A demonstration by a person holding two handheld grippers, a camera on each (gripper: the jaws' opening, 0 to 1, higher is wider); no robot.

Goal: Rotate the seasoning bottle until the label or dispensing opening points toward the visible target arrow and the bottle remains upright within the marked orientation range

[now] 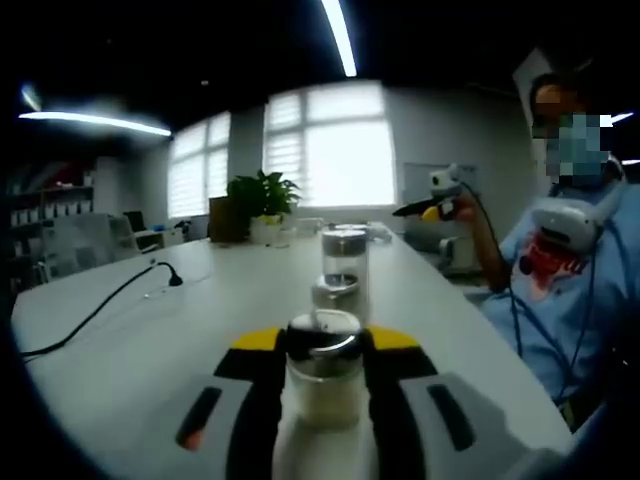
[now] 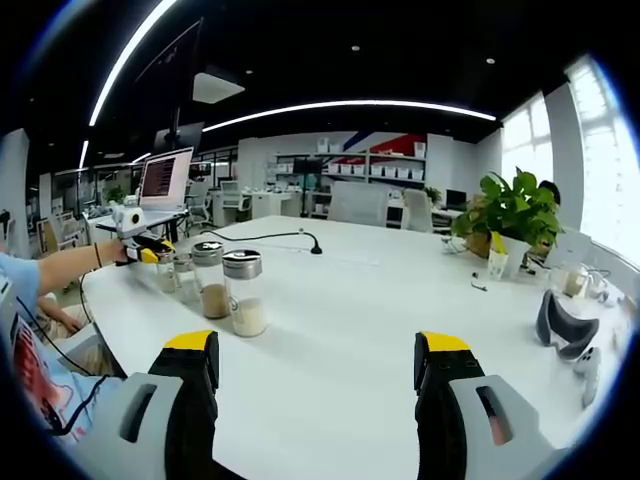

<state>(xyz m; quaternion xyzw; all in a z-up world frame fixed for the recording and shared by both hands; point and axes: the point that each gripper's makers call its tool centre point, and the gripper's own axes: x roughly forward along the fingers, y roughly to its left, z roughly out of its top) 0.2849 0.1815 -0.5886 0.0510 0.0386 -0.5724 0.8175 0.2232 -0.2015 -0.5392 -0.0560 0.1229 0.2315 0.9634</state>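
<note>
jaws clamp seasoning bottle (image 1: 322,375), label unreadable

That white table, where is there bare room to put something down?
The widest bare stretch of the table lies between the row of glass jars and the potted plant, in front of the open right gripper. Another runs between the black cable and the jars. It is crowded at the jars, where the left gripper clamps one.

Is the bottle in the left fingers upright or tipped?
Upright: the bottle stands with its cap on top between the left gripper fingers.
</note>
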